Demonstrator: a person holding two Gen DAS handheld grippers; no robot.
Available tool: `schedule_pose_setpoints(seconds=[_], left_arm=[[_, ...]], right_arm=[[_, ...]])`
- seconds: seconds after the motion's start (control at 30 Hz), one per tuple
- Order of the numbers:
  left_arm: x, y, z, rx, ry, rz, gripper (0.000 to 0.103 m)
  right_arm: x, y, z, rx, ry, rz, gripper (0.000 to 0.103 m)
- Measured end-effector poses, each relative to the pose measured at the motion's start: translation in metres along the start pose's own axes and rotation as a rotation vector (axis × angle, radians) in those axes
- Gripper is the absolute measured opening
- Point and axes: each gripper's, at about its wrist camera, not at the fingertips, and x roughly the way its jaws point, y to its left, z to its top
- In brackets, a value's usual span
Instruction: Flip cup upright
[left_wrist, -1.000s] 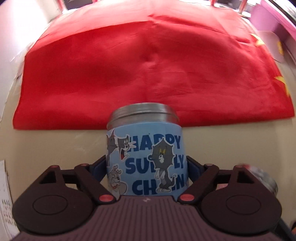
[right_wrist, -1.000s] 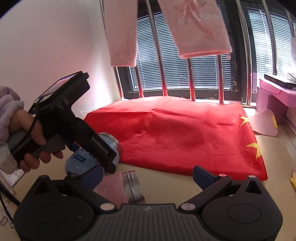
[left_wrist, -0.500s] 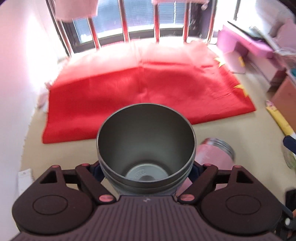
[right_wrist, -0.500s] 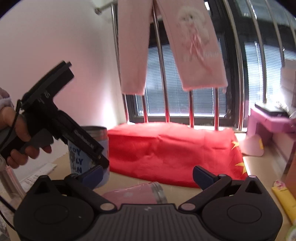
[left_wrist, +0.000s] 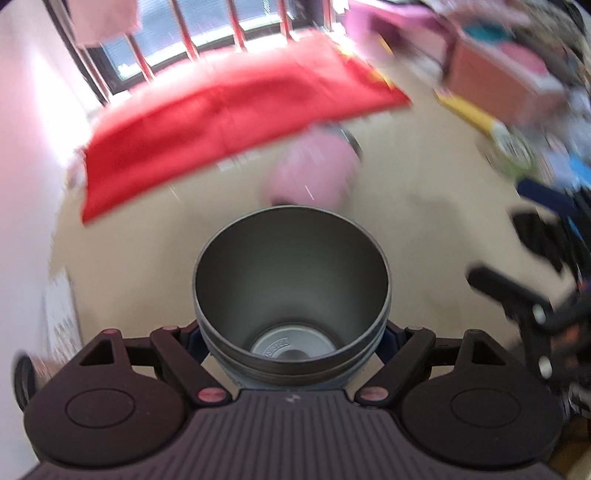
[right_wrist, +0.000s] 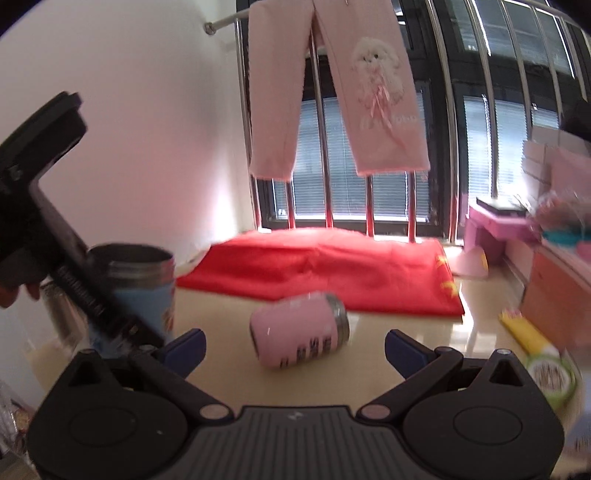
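Observation:
My left gripper (left_wrist: 291, 334) is shut on the blue cartoon cup (left_wrist: 291, 291). I look down into its open steel mouth, so it stands mouth up. In the right wrist view the same blue cup (right_wrist: 142, 284) is upright at the left, held by the left gripper's black body (right_wrist: 74, 280). A pink cup (right_wrist: 300, 334) lies on its side on the beige table, its steel rim pointing right. It also shows blurred in the left wrist view (left_wrist: 314, 168). My right gripper (right_wrist: 295, 345) is open and empty, just in front of the pink cup.
A red flag cloth (right_wrist: 325, 271) covers the back of the table (right_wrist: 388, 343) below a barred window (right_wrist: 388, 147). Pink trousers (right_wrist: 332, 85) hang from the bars. A pink box (right_wrist: 495, 229), a reddish box (right_wrist: 557, 288) and a yellow packet (right_wrist: 528, 332) crowd the right side.
The left gripper turned the blue cup from sideways to mouth up and swung left. The right gripper backed away, so the pink cup now shows in full ahead of it.

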Motion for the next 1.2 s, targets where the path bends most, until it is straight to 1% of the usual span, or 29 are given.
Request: schedule_pose_setpoints(seconds=[0.1,0.2,0.3,0.4,0.5,0.67,0.8,0.87,0.93,1.03,1.1,1.2], left_arm=[[0.01,-0.009,-0.021,0.031,0.073,-0.028,0.085],[0.033,-0.016,-0.032,0.051,0.154,-0.041,0.085],[0.054,-0.024,-0.033,0.085,0.184,-0.03,0.085],[0.064,-0.028,-0.025,0.102,0.165,-0.031,0.085],[0.072,-0.027,-0.016,0.084,0.15,-0.036,0.086],[0.091,-0.022,-0.015,0.008,0.124,-0.053,0.086],[0.085,-0.021,-0.018,-0.008,0.07,-0.062,0.087],[0.072,-0.022,-0.021,0.023,0.021,-0.06,0.103],[0.056,-0.022,-0.027,0.051,-0.02,-0.075,0.103],[0.024,-0.013,-0.044,0.049,-0.109,-0.097,0.103],[0.002,-0.005,-0.057,0.033,-0.183,-0.097,0.103],[-0.028,0.011,-0.085,-0.003,-0.319,-0.12,0.103]], right_arm=[[-0.008,0.004,-0.013,0.015,0.017,0.002,0.103],[-0.013,0.006,-0.025,0.035,0.03,0.0,0.103],[-0.017,0.002,-0.037,0.048,0.048,-0.022,0.103],[-0.018,-0.005,-0.046,0.054,0.078,-0.07,0.103],[-0.014,-0.015,-0.053,0.068,0.099,-0.104,0.103],[-0.005,-0.027,-0.053,0.085,0.114,-0.134,0.103],[0.003,-0.028,-0.049,0.074,0.128,-0.139,0.103],[0.004,-0.024,-0.046,0.07,0.127,-0.14,0.103],[0.003,-0.02,-0.043,0.069,0.124,-0.143,0.103],[-0.001,-0.01,-0.037,0.075,0.112,-0.155,0.103],[-0.006,-0.001,-0.031,0.073,0.103,-0.161,0.103],[-0.008,0.02,-0.025,0.052,0.107,-0.168,0.103]])
